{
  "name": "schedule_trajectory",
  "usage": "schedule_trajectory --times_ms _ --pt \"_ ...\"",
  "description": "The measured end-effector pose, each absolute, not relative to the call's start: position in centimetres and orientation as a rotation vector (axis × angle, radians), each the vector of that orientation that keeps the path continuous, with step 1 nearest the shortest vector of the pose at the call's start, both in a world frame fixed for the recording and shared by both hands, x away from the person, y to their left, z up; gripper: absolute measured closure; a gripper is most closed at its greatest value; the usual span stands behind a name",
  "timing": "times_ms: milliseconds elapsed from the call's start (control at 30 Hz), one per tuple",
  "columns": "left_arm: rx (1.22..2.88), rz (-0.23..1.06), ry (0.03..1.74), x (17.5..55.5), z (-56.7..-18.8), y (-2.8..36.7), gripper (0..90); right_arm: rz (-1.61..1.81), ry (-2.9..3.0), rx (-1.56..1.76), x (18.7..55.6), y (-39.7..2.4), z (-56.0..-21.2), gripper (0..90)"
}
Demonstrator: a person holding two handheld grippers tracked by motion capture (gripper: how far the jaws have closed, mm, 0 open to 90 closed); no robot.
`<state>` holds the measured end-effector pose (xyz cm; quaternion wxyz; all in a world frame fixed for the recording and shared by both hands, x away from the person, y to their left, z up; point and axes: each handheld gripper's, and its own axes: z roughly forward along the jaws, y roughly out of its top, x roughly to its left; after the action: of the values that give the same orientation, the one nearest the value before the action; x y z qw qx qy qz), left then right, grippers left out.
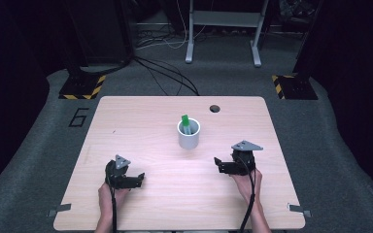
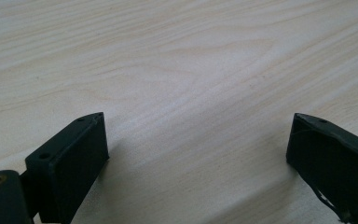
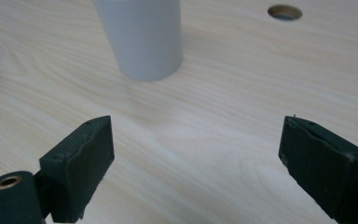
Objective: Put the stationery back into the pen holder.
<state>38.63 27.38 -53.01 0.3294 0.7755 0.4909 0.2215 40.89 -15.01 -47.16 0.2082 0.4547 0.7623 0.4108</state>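
Note:
A white cup [image 1: 189,134] stands upright near the middle of the wooden table [image 1: 141,121], with a green item [image 1: 185,122] sticking out of it. The cup's grey-white wall [image 3: 142,37] rises ahead of my right gripper [image 3: 196,154]. My right gripper [image 1: 219,165] rests low at the front right, a short way from the cup, open with nothing between its pads. My left gripper [image 1: 138,178] sits at the front left, held by a hand. In the left gripper view my left gripper [image 2: 198,144] is open over bare wood.
A round cable hole [image 1: 215,108] lies near the table's far edge, and the hole [image 3: 285,12] is beyond the cup. Metal brackets [image 1: 58,210] stick out at the front corners. Behind the table are cables on grey carpet and a stand's legs [image 1: 223,29].

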Motion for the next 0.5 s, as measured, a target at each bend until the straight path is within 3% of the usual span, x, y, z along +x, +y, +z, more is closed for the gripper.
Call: schedule_trajectory --times_ms 500 --pt "2.020 0.580 1.288 38.6 -53.0 27.3 5.2 0.997 2.081 1.372 38.3 -17.5 -52.0 5.3"
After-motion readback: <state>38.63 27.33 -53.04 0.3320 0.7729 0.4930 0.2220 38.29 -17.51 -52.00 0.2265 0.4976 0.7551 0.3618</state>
